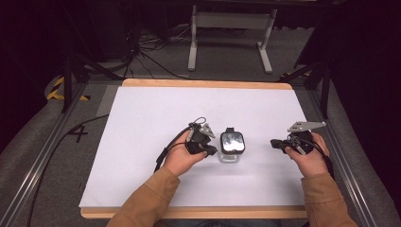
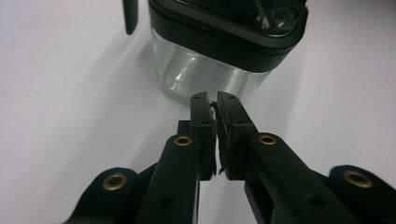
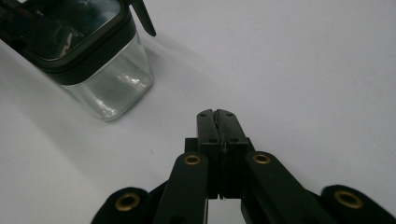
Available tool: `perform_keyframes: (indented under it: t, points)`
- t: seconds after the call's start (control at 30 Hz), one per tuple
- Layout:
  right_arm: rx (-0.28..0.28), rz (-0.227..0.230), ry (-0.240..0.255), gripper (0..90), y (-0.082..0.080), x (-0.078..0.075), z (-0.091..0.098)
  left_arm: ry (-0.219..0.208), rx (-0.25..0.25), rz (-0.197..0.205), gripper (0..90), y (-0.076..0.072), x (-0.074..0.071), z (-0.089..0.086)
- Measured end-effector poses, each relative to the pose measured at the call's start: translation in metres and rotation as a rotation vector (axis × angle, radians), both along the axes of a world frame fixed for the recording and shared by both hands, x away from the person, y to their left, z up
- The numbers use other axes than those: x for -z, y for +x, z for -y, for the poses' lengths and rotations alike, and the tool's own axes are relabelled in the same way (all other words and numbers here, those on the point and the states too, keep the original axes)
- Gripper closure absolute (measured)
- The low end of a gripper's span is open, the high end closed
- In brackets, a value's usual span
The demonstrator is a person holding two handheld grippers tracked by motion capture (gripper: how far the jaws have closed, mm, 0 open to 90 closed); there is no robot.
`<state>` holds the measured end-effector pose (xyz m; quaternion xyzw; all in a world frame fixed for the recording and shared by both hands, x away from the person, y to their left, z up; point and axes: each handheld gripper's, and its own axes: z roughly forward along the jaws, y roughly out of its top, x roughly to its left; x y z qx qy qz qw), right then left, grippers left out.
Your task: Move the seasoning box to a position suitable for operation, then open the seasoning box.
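Sitting mid-bench, the glass jar (image 1: pixel 231 147) with black clip lid looks rigid, slick and breakable, best gripped across its lid rim; left tongs (image 2: pixel 215 100) at its nine o'clock barely parted, right tongs (image 3: pixel 217 114) at three closed, both empty.

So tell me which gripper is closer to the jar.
The left gripper: its tips sit right beside the clear jar with the black lid. The right gripper stays farther off, with bare table between it and the jar.

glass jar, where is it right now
In the high view the glass jar stands on the white board, between the left gripper close beside it and the right gripper.
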<state>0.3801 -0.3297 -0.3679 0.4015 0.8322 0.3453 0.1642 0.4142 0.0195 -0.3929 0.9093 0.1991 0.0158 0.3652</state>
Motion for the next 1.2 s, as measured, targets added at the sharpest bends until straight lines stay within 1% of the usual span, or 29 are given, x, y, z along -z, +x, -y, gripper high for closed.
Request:
perform_keyframes:
  t: [0.03,0.1,0.13,0.17,0.2,0.23,0.27,0.3,0.4,0.43,0.47,0.53,0.57,0.6,0.63,0.67,0.73,0.8,0.9,0.97,1.03,1.07,1.1,1.13,1.17,1.2]
  points:
    - [-0.004,0.001,0.005,90.0,0.000,0.000,0.000,-0.004,-0.013,-0.012,84.2,-0.001,-0.005,-0.006]
    - [-0.007,-0.003,0.007,90.0,0.000,-0.001,-0.001,-0.004,-0.024,-0.019,82.4,-0.003,-0.011,-0.012]
    - [-0.013,-0.003,0.010,90.0,0.000,-0.001,-0.002,-0.014,-0.024,-0.020,81.7,-0.004,-0.016,-0.015]
    - [-0.018,-0.003,0.012,90.0,0.000,-0.001,-0.002,-0.021,-0.032,-0.036,81.4,-0.006,-0.019,-0.016]
    - [-0.019,-0.001,0.010,90.0,0.000,-0.001,-0.003,-0.025,-0.021,-0.026,80.9,-0.006,-0.023,-0.018]
    - [-0.022,-0.005,0.011,90.0,0.000,-0.002,-0.003,-0.031,-0.025,-0.021,80.9,-0.006,-0.026,-0.018]
    - [-0.022,-0.005,0.012,90.0,0.000,-0.001,-0.004,-0.033,-0.019,-0.015,80.8,-0.007,-0.029,-0.019]
    - [-0.022,-0.004,0.012,90.0,0.000,-0.001,-0.003,-0.043,-0.015,-0.014,80.7,-0.007,-0.031,-0.019]
    - [-0.019,-0.009,0.019,90.0,0.000,-0.002,-0.001,-0.051,-0.015,-0.008,80.5,-0.007,-0.037,-0.019]
    - [-0.018,-0.007,0.022,90.0,-0.001,-0.001,-0.001,-0.064,-0.021,-0.005,80.6,-0.006,-0.037,-0.018]
    - [-0.018,-0.006,0.023,90.0,-0.001,-0.001,0.000,-0.066,-0.018,-0.007,80.7,-0.005,-0.039,-0.017]
    - [-0.018,-0.008,0.025,90.0,-0.002,-0.002,0.001,-0.081,-0.028,-0.004,80.8,-0.002,-0.043,-0.014]
    - [-0.018,-0.008,0.025,90.0,-0.002,-0.002,0.001,-0.081,-0.028,-0.004,81.1,-0.002,-0.043,-0.014]
    - [-0.016,-0.008,0.025,90.0,-0.002,-0.001,0.001,-0.084,-0.023,-0.004,81.1,0.000,-0.046,-0.013]
    - [-0.013,-0.010,0.024,90.0,-0.002,-0.001,0.001,-0.103,-0.017,-0.012,81.6,0.004,-0.050,-0.010]
    - [-0.013,-0.013,0.025,90.0,-0.002,-0.001,0.001,-0.096,-0.009,-0.019,81.9,0.006,-0.052,-0.008]
    - [-0.019,-0.011,0.022,90.0,-0.002,-0.001,0.001,-0.078,-0.008,-0.019,82.1,0.011,-0.056,-0.004]
    - [-0.019,-0.012,0.024,90.0,-0.003,-0.001,0.002,-0.069,-0.008,-0.020,82.3,0.014,-0.060,-0.001]
    - [-0.015,-0.014,0.027,90.0,-0.004,0.000,0.003,-0.047,0.016,-0.009,82.7,0.021,-0.066,0.006]
    - [-0.017,-0.017,0.025,90.0,-0.005,0.001,0.003,-0.044,0.018,-0.005,83.5,0.023,-0.067,0.008]
    - [-0.017,-0.019,0.026,90.0,-0.005,0.001,0.003,-0.045,0.027,-0.013,83.9,0.030,-0.069,0.015]
    - [-0.017,-0.022,0.028,90.0,-0.007,0.001,0.003,-0.045,0.023,-0.016,84.2,0.032,-0.069,0.018]
    - [-0.019,-0.018,0.027,90.0,-0.008,0.002,0.004,-0.041,0.015,-0.012,84.4,0.040,-0.069,0.023]
    - [-0.017,-0.020,0.030,90.0,-0.009,0.002,0.004,-0.037,0.018,-0.006,84.4,0.044,-0.070,0.025]
    - [-0.013,-0.024,0.032,90.0,-0.011,0.002,0.004,-0.041,0.005,-0.009,84.7,0.046,-0.069,0.027]
    - [-0.014,-0.020,0.031,90.0,-0.011,0.002,0.004,-0.039,0.010,-0.010,85.3,0.051,-0.069,0.029]
